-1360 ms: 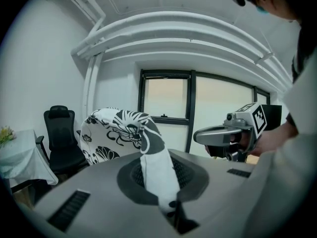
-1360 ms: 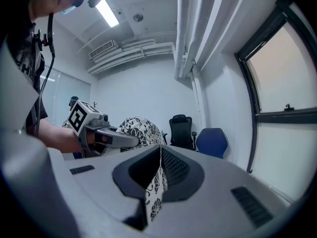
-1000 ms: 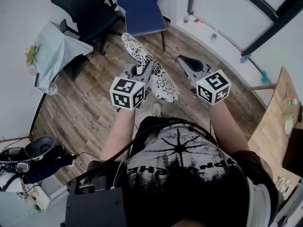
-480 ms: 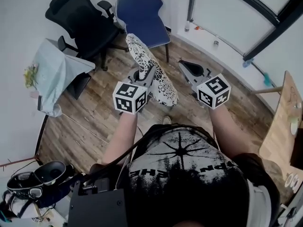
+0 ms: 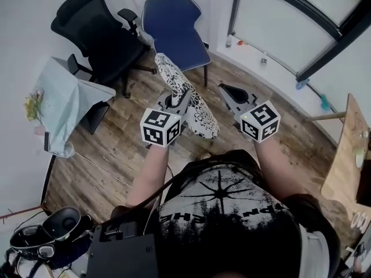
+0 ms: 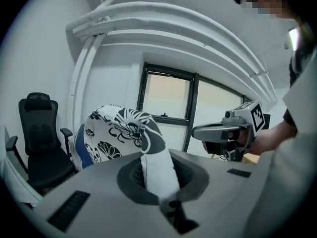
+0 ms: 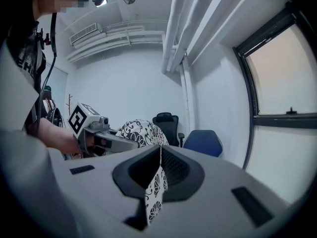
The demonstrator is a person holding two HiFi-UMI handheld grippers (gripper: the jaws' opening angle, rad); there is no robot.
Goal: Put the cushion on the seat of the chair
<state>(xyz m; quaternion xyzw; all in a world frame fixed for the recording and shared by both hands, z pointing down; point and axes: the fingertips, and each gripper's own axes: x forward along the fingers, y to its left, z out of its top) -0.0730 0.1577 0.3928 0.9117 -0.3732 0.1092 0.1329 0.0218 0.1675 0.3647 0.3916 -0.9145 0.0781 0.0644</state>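
The black-and-white floral cushion (image 5: 194,106) hangs upright over the wood floor, a short way in front of the blue chair (image 5: 174,22). My left gripper (image 5: 175,94) is shut on the cushion's near edge; its own view shows the fabric (image 6: 153,167) pinched between the jaws. My right gripper (image 5: 225,88) is shut on a thin floral flap of the cushion (image 7: 156,182). The blue chair's seat (image 7: 203,142) is bare. Each gripper appears in the other's view: the right gripper (image 6: 223,133) and the left gripper (image 7: 106,140).
A black office chair (image 5: 98,33) stands left of the blue one. A small table under a pale cloth (image 5: 66,88) is further left. A wooden table (image 5: 348,143) sits at the right edge. Bags (image 5: 46,230) lie on the floor lower left. A window wall runs behind.
Both grippers have carried the cushion forward toward the blue chair, which now sits lower and closer in the head view. Both grips are unchanged.
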